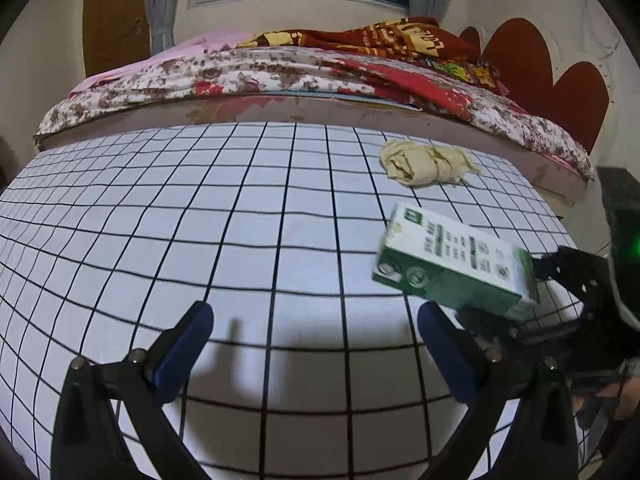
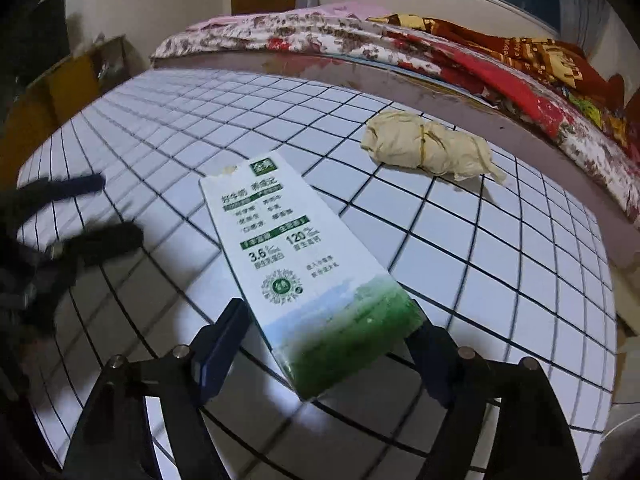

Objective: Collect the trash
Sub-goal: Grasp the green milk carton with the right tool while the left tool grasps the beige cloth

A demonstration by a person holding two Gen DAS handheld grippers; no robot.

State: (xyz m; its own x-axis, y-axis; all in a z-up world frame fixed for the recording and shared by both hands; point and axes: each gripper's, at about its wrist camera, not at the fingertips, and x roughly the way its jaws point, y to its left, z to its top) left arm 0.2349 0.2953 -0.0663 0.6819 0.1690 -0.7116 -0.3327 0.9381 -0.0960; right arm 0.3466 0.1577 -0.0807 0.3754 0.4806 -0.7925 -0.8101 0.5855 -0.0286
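1. Over the grid-patterned table (image 1: 248,240), my right gripper (image 2: 328,344) clamped the green-and-white milk carton (image 2: 304,264).
2. My left gripper (image 1: 316,344) gaped wide, empty.
3. A crumpled beige paper wad (image 1: 428,162) lay near the bed (image 1: 256,76).

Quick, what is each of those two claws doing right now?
Left gripper: open, nothing between its fingers.
Right gripper: closed on the milk carton, holding its green end.

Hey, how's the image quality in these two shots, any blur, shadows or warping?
Left wrist view: the milk carton is motion-smeared, and the grid tablecloth bows from fisheye, with a gripper shadow near the bottom. Right wrist view: the left hand-held gripper is badly blurred, the crumpled paper fairly sharp, the corners vignetted black.
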